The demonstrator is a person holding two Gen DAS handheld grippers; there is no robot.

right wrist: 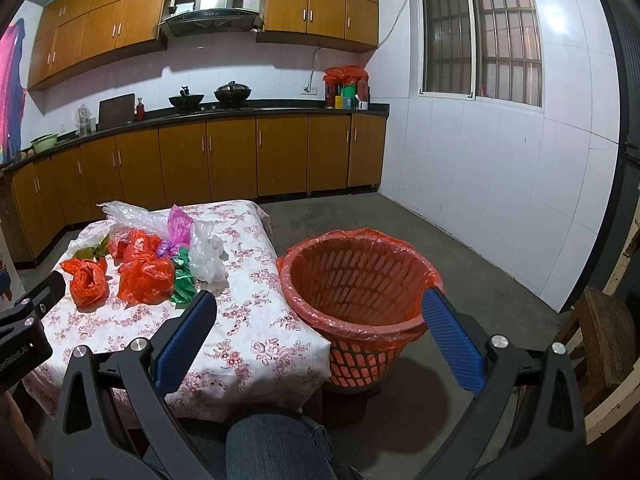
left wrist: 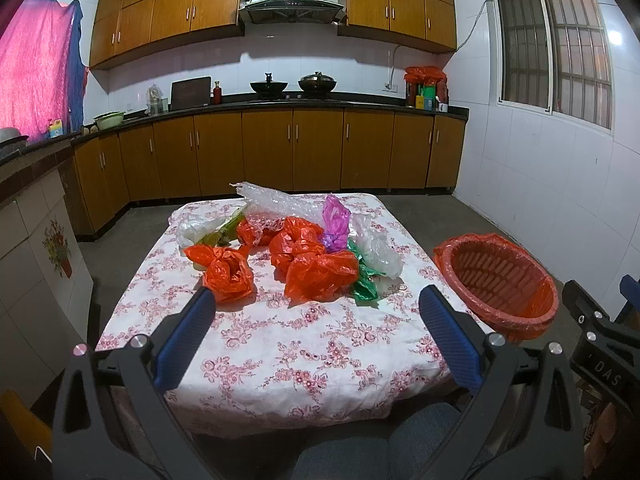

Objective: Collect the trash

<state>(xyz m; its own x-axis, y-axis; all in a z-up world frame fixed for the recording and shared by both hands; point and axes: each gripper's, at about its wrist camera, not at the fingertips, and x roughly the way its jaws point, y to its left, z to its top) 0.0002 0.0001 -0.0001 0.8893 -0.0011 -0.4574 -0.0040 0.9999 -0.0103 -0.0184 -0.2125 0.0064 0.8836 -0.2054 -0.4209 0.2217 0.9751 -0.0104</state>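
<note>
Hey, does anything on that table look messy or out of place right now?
Yes. Crumpled plastic bags in orange, green, purple, white and clear lie scattered on the floral tablecloth, none yet in the lined orange basket beside the table. Nothing looks spilled or broken.

Two fisheye views look forward and slightly down from just behind each gripper's blue fingers. The left wrist view faces the table (left wrist: 280,344) squarely, from its near edge, with the basket (left wrist: 500,280) at right of frame. The right wrist view sits further right, centring the basket (right wrist: 360,280), table (right wrist: 248,320) at left. Both share the crumpled bags (left wrist: 316,276), kitchen cabinets (left wrist: 264,148) and window (right wrist: 480,36).
</note>
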